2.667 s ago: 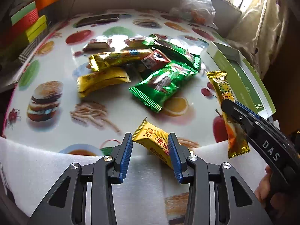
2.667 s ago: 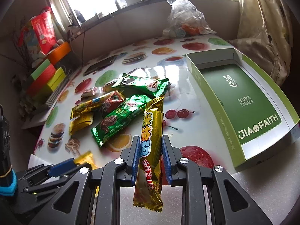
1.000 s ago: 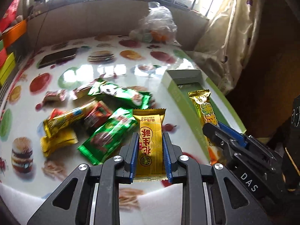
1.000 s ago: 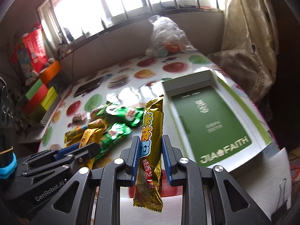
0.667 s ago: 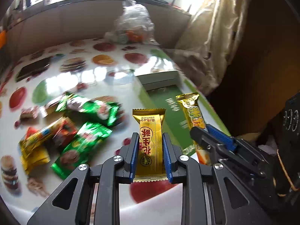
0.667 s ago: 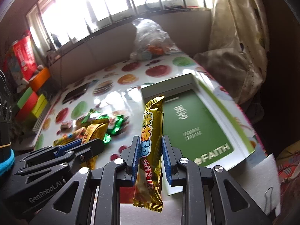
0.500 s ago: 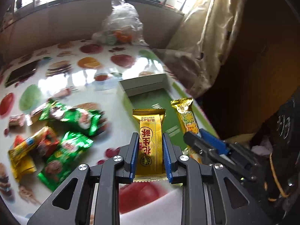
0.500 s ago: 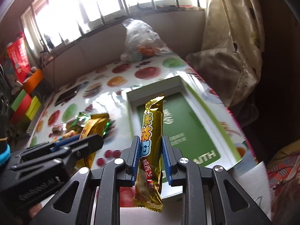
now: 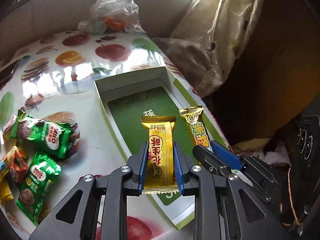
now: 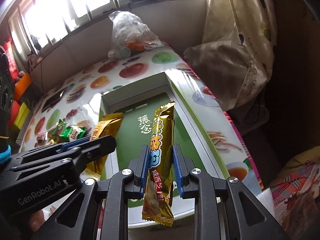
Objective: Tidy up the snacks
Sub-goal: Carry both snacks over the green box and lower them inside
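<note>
Looking along the left claw [image 9: 160, 168], its blue pads are clamped on the sides of a flat gold snack packet [image 9: 160, 150], which stands upright over the near half of the open green box [image 9: 104, 108] on the counter [image 9: 84, 74]. Just to the right, the right claw [image 9: 212, 150] reaches in at an angle, gripping a long gold snack bar [image 9: 197, 128] that hangs over the box's right side. Left of the box lie loose snacks: two green Milo packets [image 9: 43, 134], one above the other, with a small red packet [image 9: 17, 164] beside them near the frame edge. A clear plastic bag [image 9: 113, 10] with orange and green items inside sits at the counter's far end, and a cream curtain [image 9: 212, 46] drapes off the right edge. From the right wrist view, the right claw [image 10: 161, 166] pinches the long gold snack bar [image 10: 161, 150] around its middle; the bar stands nearly upright and hides part of the box floor and its white lettering. The green box [image 10: 132, 94] lies open below. The left claw [image 10: 94, 142] crosses in from the left, holding the gold snack packet [image 10: 106, 128] over the box's left wall. Beyond it, the green packets [image 10: 68, 132] lie on the counter [image 10: 128, 70], with coloured boxes [image 10: 22, 108] stacked at the far left and the plastic bag [image 10: 130, 34] under the window.
</note>
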Action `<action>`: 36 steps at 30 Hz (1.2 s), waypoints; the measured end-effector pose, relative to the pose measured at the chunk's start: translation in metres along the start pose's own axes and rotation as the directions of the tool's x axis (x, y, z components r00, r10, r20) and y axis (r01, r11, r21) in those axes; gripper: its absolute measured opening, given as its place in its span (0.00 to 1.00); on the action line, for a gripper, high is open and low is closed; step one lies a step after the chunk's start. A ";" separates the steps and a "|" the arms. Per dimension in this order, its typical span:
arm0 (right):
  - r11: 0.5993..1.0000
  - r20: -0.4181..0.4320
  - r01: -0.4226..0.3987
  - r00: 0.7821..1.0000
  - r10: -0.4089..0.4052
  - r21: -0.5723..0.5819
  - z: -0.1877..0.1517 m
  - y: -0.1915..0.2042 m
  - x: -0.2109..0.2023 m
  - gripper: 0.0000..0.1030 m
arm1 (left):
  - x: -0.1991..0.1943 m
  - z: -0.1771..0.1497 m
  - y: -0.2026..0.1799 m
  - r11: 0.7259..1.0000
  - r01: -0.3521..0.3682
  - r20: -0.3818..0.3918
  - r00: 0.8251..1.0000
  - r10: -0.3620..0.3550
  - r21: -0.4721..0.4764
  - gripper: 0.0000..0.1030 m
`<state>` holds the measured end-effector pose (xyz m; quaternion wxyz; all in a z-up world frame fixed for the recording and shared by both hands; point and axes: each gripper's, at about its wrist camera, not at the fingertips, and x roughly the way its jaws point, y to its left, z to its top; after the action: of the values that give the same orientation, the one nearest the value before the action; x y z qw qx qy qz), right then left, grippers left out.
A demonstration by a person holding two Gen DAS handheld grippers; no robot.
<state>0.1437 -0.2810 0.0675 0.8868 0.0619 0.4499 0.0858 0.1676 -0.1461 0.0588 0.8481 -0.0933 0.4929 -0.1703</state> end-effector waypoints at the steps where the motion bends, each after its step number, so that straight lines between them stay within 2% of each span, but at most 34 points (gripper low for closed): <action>1: 1.000 -0.006 0.009 1.000 -0.009 0.000 0.000 -0.001 0.003 0.22 | 0.003 0.000 0.001 1.000 -0.001 -0.005 1.000 0.001 -0.003 0.25; 13: 1.000 -0.038 0.019 0.999 -0.019 0.004 0.002 -0.014 0.021 0.22 | 0.025 0.003 0.005 1.000 -0.020 -0.048 0.999 0.019 -0.019 0.25; 28: 1.000 -0.037 0.025 0.999 -0.024 0.011 0.002 -0.018 0.023 0.22 | 0.033 0.003 0.006 1.000 -0.013 -0.057 0.998 0.012 -0.018 0.25; 36: 0.999 -0.021 0.041 0.999 -0.041 0.022 0.001 -0.019 0.018 0.28 | 0.028 0.000 0.002 1.000 -0.027 -0.045 0.999 0.027 0.003 0.25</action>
<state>0.1571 -0.2963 0.0504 0.8828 0.0617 0.4613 0.0630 0.1810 -0.1548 0.0356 0.8391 -0.0818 0.5130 -0.1614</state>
